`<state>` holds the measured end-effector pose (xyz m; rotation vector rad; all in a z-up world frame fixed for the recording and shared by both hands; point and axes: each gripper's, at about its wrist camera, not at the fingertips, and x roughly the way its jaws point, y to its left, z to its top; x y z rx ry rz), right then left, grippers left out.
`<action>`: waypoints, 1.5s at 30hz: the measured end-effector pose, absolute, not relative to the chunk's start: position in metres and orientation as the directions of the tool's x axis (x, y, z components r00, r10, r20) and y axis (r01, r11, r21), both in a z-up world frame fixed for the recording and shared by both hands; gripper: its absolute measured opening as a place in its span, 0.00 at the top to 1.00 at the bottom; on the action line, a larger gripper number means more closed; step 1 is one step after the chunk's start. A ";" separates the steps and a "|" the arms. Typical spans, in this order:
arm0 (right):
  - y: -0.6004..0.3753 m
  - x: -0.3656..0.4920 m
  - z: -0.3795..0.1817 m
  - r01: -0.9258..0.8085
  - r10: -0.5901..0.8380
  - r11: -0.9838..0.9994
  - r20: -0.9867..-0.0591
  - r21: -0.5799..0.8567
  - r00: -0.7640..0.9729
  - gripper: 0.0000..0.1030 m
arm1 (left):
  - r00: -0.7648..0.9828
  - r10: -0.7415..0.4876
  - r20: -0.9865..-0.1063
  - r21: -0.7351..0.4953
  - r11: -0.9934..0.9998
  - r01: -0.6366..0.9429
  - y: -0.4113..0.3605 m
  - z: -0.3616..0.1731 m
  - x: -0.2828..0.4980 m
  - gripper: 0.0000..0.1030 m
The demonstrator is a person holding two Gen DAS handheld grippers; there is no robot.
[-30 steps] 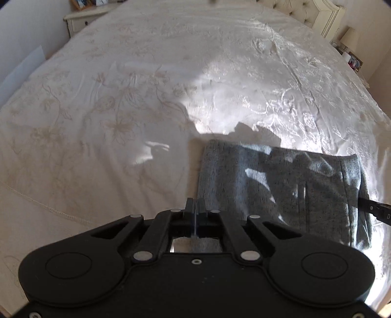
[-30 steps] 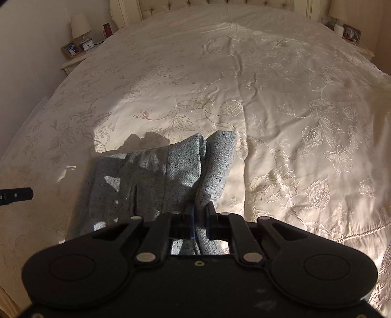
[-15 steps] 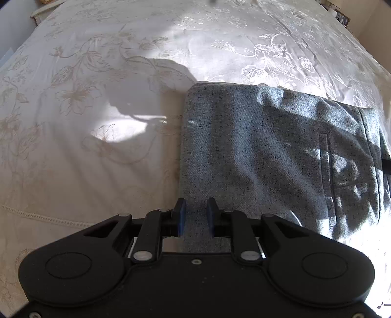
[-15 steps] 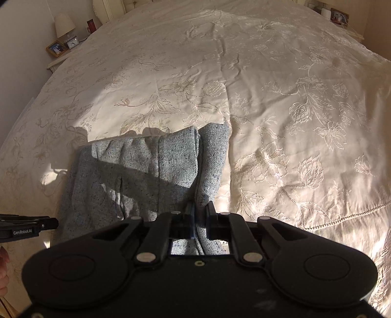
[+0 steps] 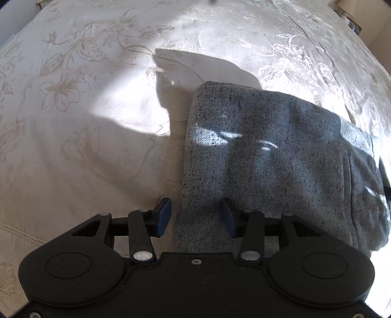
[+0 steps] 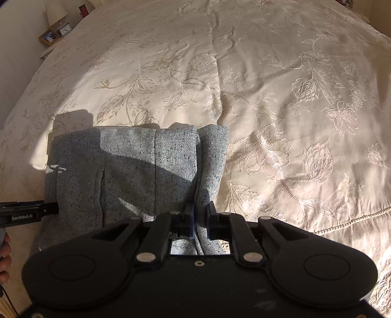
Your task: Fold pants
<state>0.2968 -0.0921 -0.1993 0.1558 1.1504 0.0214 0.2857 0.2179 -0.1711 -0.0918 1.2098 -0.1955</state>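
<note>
Grey pants (image 6: 136,171), folded, on floral bedspread (image 6: 281,97). Left gripper (image 5: 196,217) spread over near left edge, marked "GenRobot.AI". Right gripper (image 6: 200,215) pinching near right fold.

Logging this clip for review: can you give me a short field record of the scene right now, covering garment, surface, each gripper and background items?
garment: grey pants, folded into a compact stack
surface: cream embroidered bedspread
left gripper: open, fingers straddling the stack's near left edge
right gripper: shut on the pants' right edge
fold state: layered, right side bunched
background: lamp, clock, picture frame on a bedside table
</note>
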 end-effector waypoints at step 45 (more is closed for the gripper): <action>0.143 0.277 -0.138 -0.111 0.163 0.986 -0.828 0.122 0.536 0.84 | 0.480 0.169 -0.861 0.068 0.973 -0.220 0.419 -0.078 0.224 0.87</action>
